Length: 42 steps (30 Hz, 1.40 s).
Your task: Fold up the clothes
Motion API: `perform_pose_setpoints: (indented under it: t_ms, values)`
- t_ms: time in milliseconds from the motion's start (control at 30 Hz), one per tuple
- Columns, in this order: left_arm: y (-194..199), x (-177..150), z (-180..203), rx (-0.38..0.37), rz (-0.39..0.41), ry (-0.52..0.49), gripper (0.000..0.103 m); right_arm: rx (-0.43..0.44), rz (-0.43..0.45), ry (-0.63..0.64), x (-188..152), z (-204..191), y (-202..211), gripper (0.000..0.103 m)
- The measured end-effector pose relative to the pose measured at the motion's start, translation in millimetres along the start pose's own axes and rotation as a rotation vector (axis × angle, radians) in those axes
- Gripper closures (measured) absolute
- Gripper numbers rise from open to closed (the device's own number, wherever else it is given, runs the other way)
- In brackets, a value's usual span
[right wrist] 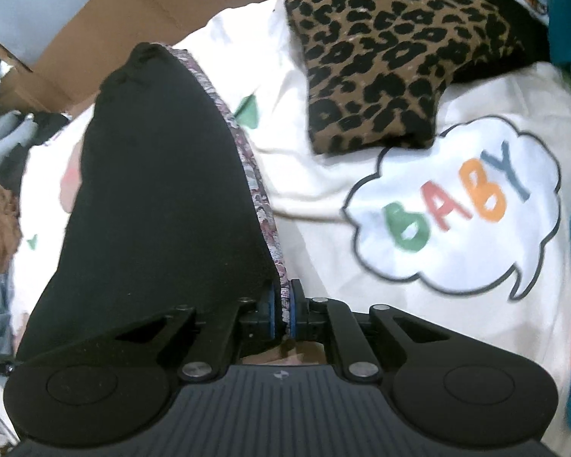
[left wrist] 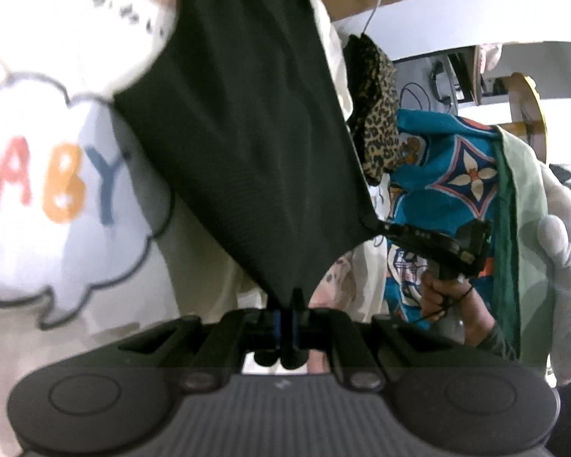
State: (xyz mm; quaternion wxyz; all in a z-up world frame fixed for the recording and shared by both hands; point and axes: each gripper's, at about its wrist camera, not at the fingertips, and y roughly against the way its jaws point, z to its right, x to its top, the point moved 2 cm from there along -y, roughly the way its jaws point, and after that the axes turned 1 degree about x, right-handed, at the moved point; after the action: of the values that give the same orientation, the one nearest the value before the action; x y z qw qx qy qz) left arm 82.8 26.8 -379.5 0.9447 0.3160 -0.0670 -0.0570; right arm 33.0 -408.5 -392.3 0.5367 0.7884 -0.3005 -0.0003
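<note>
Pinched a black garment [left wrist: 247,133] at two points: left gripper [left wrist: 285,306] pressed shut on a lower corner, right gripper [right wrist: 281,304] clamped on the edge carrying a patterned trim [right wrist: 255,175]. In the left view, also saw the right gripper [left wrist: 441,242] biting the cloth's far corner, with a hand [left wrist: 449,297] on its handle. Hung the garment between the two grips, clear of the heap below, above a cream shirt [right wrist: 456,205] printed with the word BABY inside a cloud outline. Lay a leopard-print piece [right wrist: 392,57] across the far part of that shirt, and a teal patterned cloth [left wrist: 449,167] off to the right side of the pile; brown cardboard [right wrist: 106,34] beyond the far-left corner. Judged the step as spreading the garment before the first fold. Best done by drawing both grips apart until the held edge ran straight, keeping them level with each other, and letting the body hang free of wrinkles. Worth finding a flat patch before lowering, since the heap offered little. Risk seemed to sit in the thin bite at the left corner: a sharp tug could slip it.
</note>
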Motion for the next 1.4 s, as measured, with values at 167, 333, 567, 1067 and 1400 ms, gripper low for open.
perform_pose_setpoints:
  t_ms: [167,333,567,1067,1400]
  values:
    - [29.2,4.8,9.1,0.023,0.017,-0.025,0.099,0.044,-0.02,-0.011,-6.5,-15.6,10.1,0.098]
    - [56.7,6.5,13.9,0.055,0.037,-0.039,0.099,0.1,-0.049,-0.03,-17.2,-33.5,15.2,0.098]
    - [94.8,1.6,11.1,0.134,0.048,-0.051,0.099,0.163,-0.118,-0.013,-40.1,-65.2,4.2,0.098]
    - [99.2,-4.5,-37.2,0.257,0.024,-0.027,0.099,0.104,-0.23,0.082,-76.6,-89.8,-42.3,0.087]
    - [99.3,-5.1,-44.7,0.271,0.014,-0.044,0.099,0.254,-0.302,0.048,-55.4,-68.7,-66.3,0.064]
